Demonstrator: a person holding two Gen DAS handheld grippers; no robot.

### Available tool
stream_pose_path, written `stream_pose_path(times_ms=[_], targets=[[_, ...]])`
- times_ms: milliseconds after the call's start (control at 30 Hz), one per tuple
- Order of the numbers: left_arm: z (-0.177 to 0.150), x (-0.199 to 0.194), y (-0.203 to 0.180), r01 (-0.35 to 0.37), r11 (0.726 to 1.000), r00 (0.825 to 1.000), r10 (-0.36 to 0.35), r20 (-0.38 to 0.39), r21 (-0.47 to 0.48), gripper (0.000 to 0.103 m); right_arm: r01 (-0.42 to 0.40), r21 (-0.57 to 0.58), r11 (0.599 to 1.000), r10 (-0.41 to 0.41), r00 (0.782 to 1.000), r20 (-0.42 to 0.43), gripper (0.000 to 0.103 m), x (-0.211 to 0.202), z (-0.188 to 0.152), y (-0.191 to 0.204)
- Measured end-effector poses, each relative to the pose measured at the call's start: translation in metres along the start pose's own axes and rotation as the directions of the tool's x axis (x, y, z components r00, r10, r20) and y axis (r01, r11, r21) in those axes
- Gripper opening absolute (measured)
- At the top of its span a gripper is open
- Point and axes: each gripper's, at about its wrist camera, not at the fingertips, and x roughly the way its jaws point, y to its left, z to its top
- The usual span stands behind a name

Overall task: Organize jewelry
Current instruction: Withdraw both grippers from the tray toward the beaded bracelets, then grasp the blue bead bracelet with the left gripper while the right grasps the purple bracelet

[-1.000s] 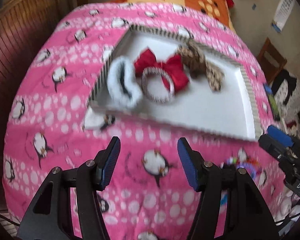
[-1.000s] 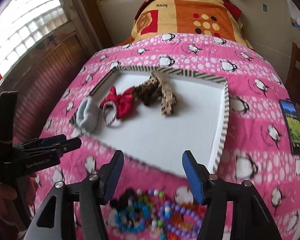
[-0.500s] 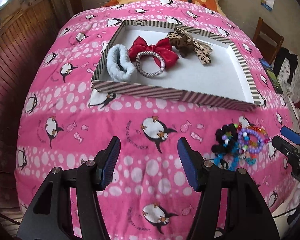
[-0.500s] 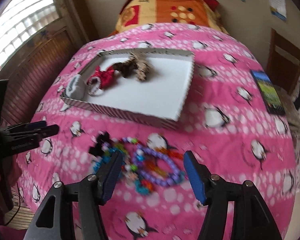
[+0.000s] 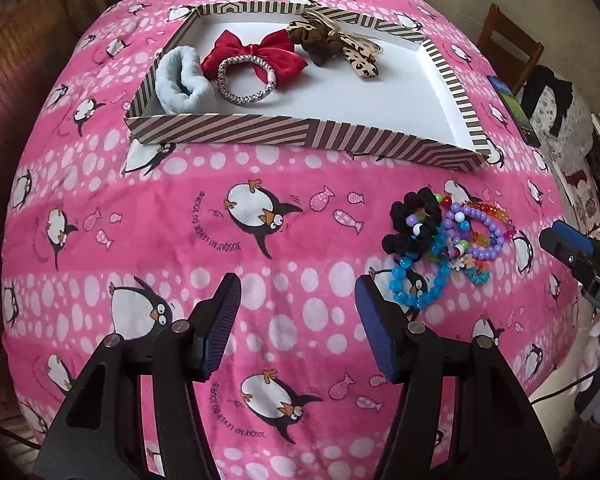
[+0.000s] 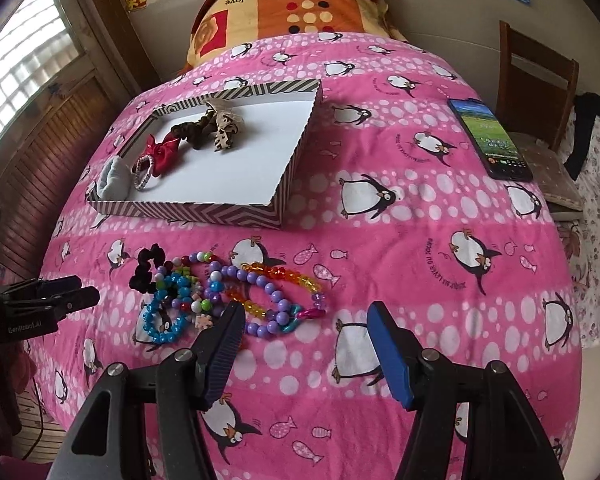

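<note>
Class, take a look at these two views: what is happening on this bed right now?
A person holds a gripper in each hand over a pink penguin blanket. Both the left gripper and the right gripper are open and empty. A tangle of bead bracelets with a black scrunchie lies on the blanket, not yet picked up. The striped box behind it already holds a red bow, hair ties and scrunchies. A phone lies off to the side.
</note>
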Motion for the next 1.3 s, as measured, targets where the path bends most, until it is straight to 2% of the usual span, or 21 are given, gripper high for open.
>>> stream_pose_path(times_ms=[167, 433, 700, 867, 933, 1000, 1033, 1067, 1167, 1300], targets=[[-0.001, -0.001, -0.007, 0.020, 1.000, 1.000, -0.020, 0.015, 0.000, 0.059, -0.006, -0.009, 1.000, 0.006, 1.000, -0.007, 0.061, 0.002, 0.000, 0.000], [-0.003, 0.009, -0.025, 0.137, 0.990, 0.990, -0.137, -0.017, -0.028, 0.059, -0.026, -0.064, 0.998, 0.024, 0.999, -0.029, 0.061, 0.011, -0.002, 0.010], [-0.004, 0.032, -0.049, 0.131, 0.991, 0.991, -0.130, -0.039, 0.020, 0.059, -0.052, -0.118, 0.992, 0.049, 0.998, -0.026, 0.061, 0.012, -0.003, 0.019], [0.000, 0.042, -0.062, 0.141, 0.989, 0.990, -0.140, -0.031, 0.045, 0.058, -0.061, -0.156, 0.986, 0.059, 0.998, -0.014, 0.050, 0.013, -0.001, 0.025], [0.001, 0.047, -0.067, 0.146, 0.988, 0.989, -0.145, -0.030, 0.052, 0.049, -0.059, -0.165, 0.985, 0.056, 0.998, -0.023, 0.045, 0.016, 0.001, 0.024], [0.002, 0.052, -0.068, 0.138, 0.989, 0.990, -0.137, -0.036, 0.051, 0.029, -0.061, -0.177, 0.982, 0.057, 0.998, -0.030, 0.041, 0.020, 0.003, 0.024], [0.003, 0.053, -0.067, 0.130, 0.990, 0.991, -0.129, -0.029, 0.048, 0.023, -0.066, -0.183, 0.981, 0.061, 0.998, -0.033, 0.039, 0.021, 0.005, 0.025], [0.005, 0.054, -0.066, 0.131, 0.990, 0.991, -0.130, -0.023, 0.046, 0.011, -0.074, -0.191, 0.979, 0.069, 0.997, -0.036, 0.038, 0.023, 0.006, 0.027], [0.007, 0.054, -0.056, 0.185, 0.983, 0.982, -0.184, -0.030, 0.004, 0.009, -0.082, -0.223, 0.971, 0.073, 0.996, -0.049, 0.032, 0.029, 0.008, 0.032], [0.003, 0.037, -0.042, 0.189, 0.982, 0.982, -0.189, 0.001, 0.000, 0.009, -0.075, -0.249, 0.966, 0.056, 0.995, -0.081, 0.027, 0.048, 0.011, 0.035]])
